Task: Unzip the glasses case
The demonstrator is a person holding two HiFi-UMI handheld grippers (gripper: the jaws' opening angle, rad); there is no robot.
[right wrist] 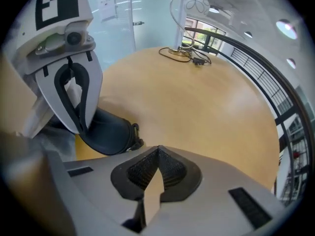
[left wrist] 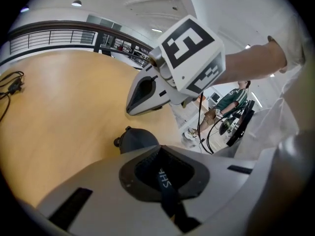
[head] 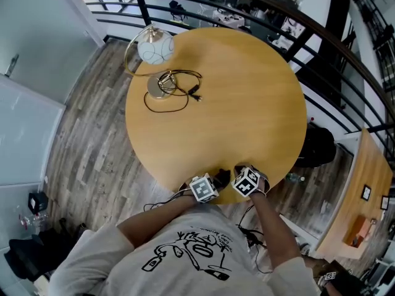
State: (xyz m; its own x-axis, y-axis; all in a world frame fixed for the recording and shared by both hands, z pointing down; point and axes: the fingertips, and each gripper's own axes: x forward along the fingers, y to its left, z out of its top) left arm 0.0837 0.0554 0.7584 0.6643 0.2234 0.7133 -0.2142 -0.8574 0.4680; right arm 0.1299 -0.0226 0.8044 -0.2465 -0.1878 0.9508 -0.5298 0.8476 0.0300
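Wood made up the big round table (head: 247, 97), and a person in a pale printed shirt (head: 123, 258) stood at its near edge with a claw tool in each hand. Both tools sat close together right at that edge. The left gripper (left wrist: 160, 154) had its two jaws pressed tight on a dark strap (left wrist: 165, 181) with white letters on it. Just past those jaws lay the glasses case (left wrist: 139, 140), dark blue and rounded, flat on the table top between the two tools. I could not tell if the strap was joined to the case. A small dark loop (right wrist: 134, 132) stuck out from one end of the case. The right gripper (right wrist: 156, 156) was just beside the case, its jaw tips pressed together. On the far side of the table stood a lamp (head: 154, 47) with a white ball shade in a gold hoop. A black cable (head: 176, 90) lay in loops by its base. Past the table ran a black railing (head: 259, 18), and grey wood floor (head: 92, 140) showed to the left.
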